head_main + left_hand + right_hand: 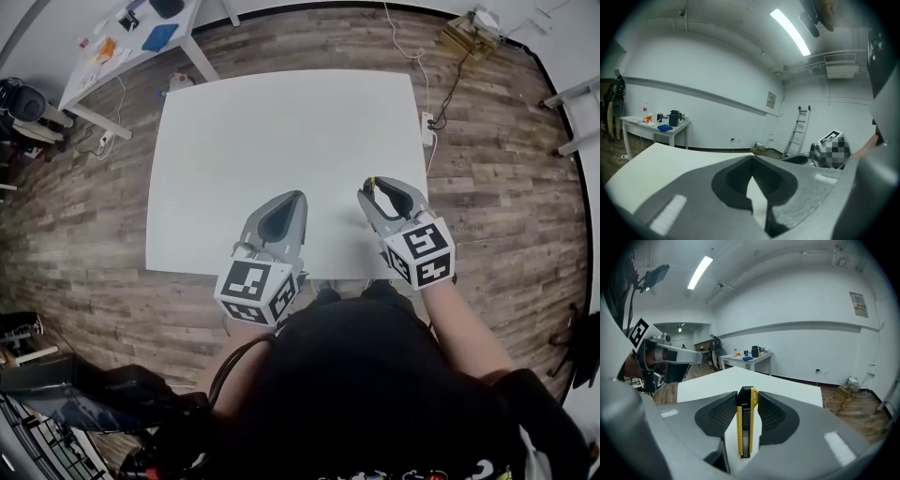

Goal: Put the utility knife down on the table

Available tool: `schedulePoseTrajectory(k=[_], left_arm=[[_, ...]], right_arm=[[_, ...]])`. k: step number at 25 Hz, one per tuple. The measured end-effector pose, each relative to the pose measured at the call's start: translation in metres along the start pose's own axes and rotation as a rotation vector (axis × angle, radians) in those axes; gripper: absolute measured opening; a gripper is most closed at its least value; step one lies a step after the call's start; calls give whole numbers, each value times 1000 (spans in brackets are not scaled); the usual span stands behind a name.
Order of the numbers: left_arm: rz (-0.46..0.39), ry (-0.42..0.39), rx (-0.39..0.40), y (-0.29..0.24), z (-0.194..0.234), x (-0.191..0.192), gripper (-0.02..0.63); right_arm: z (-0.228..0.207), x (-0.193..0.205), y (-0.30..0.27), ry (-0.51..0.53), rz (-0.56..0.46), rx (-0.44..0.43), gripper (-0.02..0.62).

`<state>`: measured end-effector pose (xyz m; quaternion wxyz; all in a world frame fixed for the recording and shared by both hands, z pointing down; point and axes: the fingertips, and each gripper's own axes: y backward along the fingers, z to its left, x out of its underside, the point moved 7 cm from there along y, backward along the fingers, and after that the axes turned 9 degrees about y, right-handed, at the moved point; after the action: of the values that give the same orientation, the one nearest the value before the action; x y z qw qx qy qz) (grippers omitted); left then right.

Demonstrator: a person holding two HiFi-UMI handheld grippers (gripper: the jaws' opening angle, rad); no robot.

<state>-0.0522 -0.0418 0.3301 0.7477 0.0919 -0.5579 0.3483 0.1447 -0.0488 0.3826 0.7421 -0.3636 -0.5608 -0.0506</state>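
A yellow and black utility knife (745, 423) stands clamped upright between the pads of my right gripper (746, 392), which is shut on it. In the head view that gripper (373, 186) hovers over the near right part of the white table (272, 122), and only a speck of the knife's yellow (368, 180) shows at its tip. My left gripper (297, 196) hangs over the table's near middle, beside the right one. Its jaws meet at the tips with nothing between them (751, 158).
A white side table (141, 42) with a blue item and small clutter stands at the back left. A power strip with cables (427, 127) lies off the table's right edge, and a wooden crate (466, 37) sits behind. A ladder (799, 129) leans on the far wall.
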Motion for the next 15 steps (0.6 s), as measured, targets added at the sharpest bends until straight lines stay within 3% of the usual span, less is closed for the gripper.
schedulePoseTrajectory(k=[15], left_arm=[[-11,44,-111,35,47,16,1]], right_arm=[[20,13,-76,75,83,-96,161]])
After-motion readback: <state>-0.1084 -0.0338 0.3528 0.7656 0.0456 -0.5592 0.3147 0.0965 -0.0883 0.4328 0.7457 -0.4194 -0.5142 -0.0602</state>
